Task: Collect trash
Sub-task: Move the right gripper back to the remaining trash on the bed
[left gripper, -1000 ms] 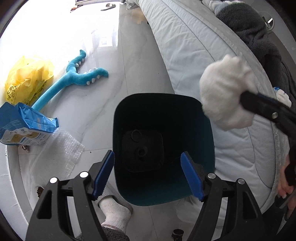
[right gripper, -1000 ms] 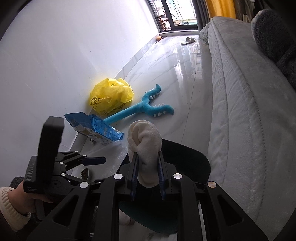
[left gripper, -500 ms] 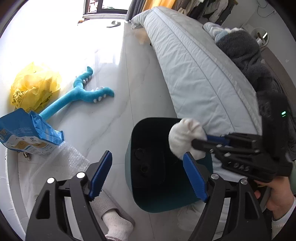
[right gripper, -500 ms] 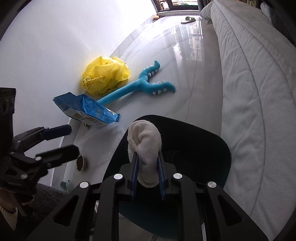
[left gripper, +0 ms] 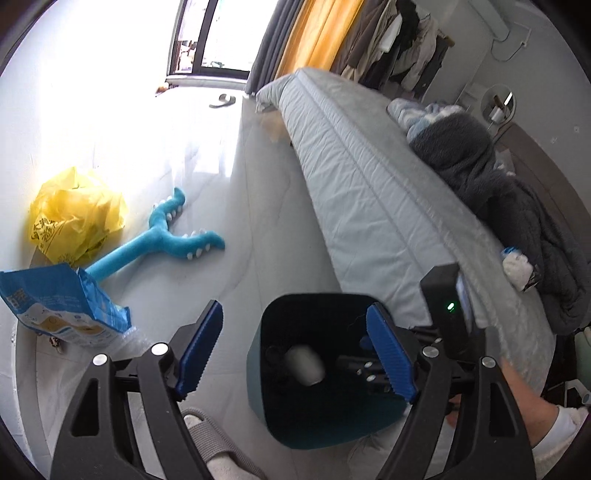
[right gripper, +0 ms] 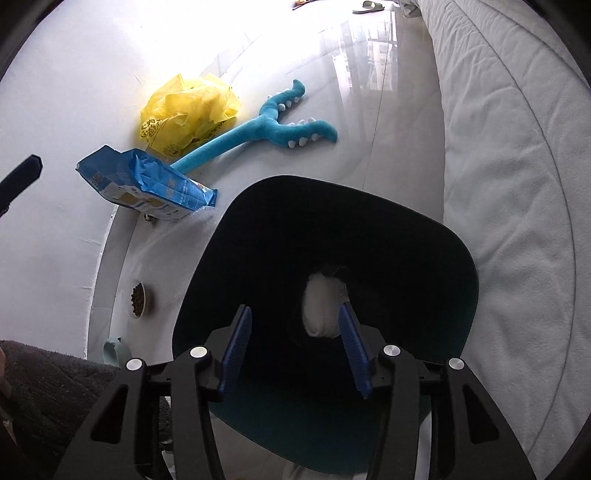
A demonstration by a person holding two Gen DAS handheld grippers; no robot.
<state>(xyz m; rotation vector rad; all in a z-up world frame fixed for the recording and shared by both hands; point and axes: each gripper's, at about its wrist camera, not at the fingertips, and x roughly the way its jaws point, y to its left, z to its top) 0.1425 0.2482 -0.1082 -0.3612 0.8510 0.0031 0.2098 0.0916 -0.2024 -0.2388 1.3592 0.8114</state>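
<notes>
Pointing steeply down, right gripper [right gripper: 295, 350] over bin [right gripper: 458, 258], white wad [right gripper: 321, 310] free

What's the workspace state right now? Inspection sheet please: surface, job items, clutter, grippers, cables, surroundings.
Surface: pale glossy floor, bare between items.
Job's things: dark teal bin beside the bed; white wad down inside it, apart from the pads. Yellow plastic bag and blue packet lie on the floor by the wall.
Clutter: teal plush toy; small dish of pellets; bubble wrap under the packet.
Grippers: left gripper open, empty; right gripper open above the bin, jaws just been opening, nothing gripped.
Cables: wall cord far off.
Surroundings: bed with dark blanket, curtains, window.
</notes>
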